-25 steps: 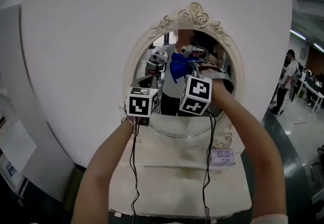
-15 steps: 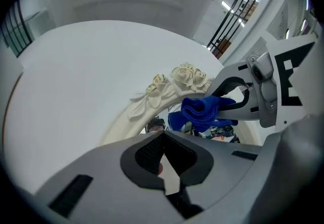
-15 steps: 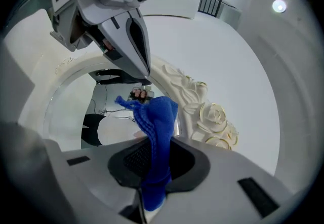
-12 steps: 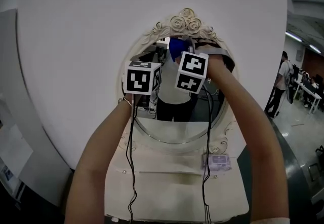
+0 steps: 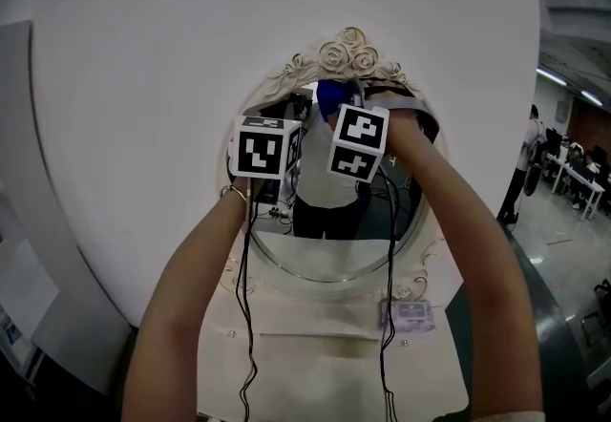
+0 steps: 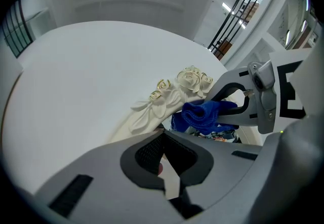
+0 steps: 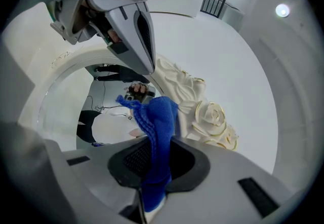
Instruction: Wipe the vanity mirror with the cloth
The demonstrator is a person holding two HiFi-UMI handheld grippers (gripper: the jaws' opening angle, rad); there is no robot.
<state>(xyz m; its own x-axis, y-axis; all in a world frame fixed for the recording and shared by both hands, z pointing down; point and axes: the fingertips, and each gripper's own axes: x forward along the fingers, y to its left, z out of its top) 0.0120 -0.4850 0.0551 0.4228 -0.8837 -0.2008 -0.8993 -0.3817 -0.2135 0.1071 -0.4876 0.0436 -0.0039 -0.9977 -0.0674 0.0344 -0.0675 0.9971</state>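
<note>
The oval vanity mirror has a white carved frame topped with roses. My right gripper is shut on a blue cloth, which it presses against the glass at the mirror's top edge, just under the roses. In the head view the cloth shows above the right marker cube. My left gripper is shut with nothing in it, held up close beside the right one at the frame's upper left. From there the cloth shows in the right gripper's jaws.
A white vanity table stands below the mirror, with a small pack on its right side. Black cables hang from both grippers. A curved white wall backs the mirror. A person stands far right.
Both grippers have risen from the mirror's middle to its top edge. The cloth went up with the right gripper and now sits just under the roses.
</note>
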